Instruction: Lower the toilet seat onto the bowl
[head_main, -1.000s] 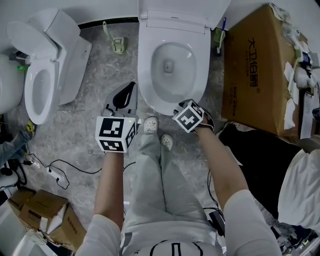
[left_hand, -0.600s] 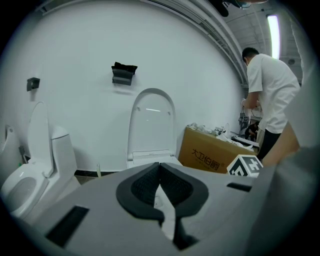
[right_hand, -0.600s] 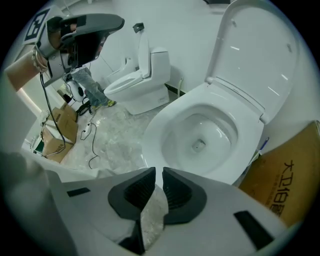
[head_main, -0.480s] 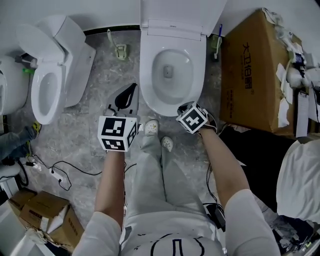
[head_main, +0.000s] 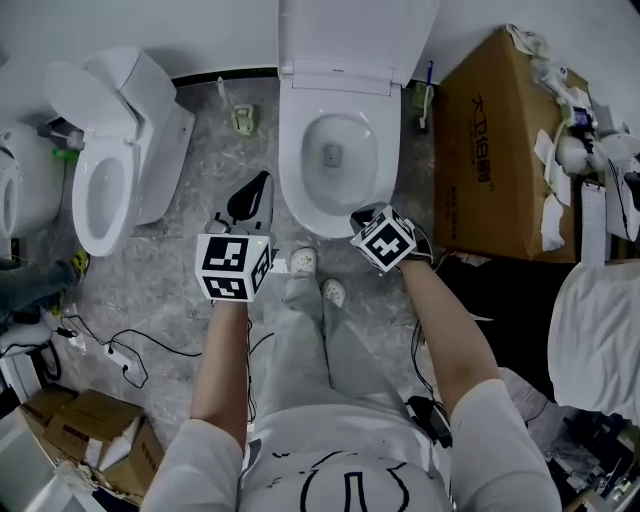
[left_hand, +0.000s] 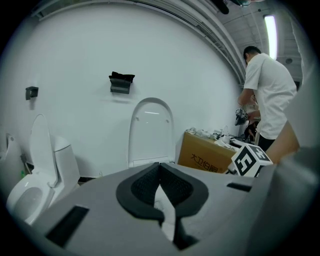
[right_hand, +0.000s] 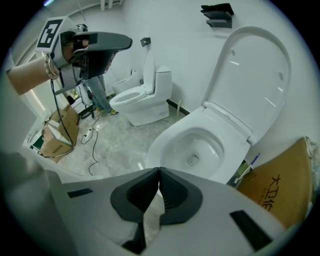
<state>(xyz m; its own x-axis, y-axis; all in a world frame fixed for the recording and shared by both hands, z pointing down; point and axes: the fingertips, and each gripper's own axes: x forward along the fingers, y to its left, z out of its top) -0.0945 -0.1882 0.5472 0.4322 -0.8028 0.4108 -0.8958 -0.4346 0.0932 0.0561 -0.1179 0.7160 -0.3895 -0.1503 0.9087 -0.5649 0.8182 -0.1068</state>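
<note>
Toilet seat (head_main: 298, 170) from the head view: where do we find it?
We see it flat on the bowl (head_main: 335, 130), with the lid (head_main: 355, 30) upright. The left tongs (head_main: 262, 180) and right tongs (head_main: 365, 218) are near its front.
Left gripper view?
We find the left tongs (left_hand: 160, 165) pinched together, empty.
Right gripper view?
The right tongs (right_hand: 159, 172) have just been closing, and we see nothing between them.

Toilets, two: centre toilet (head_main: 296, 192), left toilet (head_main: 150, 108). Grippers, two: left gripper (left_hand: 160, 165), right gripper (right_hand: 159, 170). Cardboard boxes, two: large box (head_main: 490, 160), small box (head_main: 92, 425).
</note>
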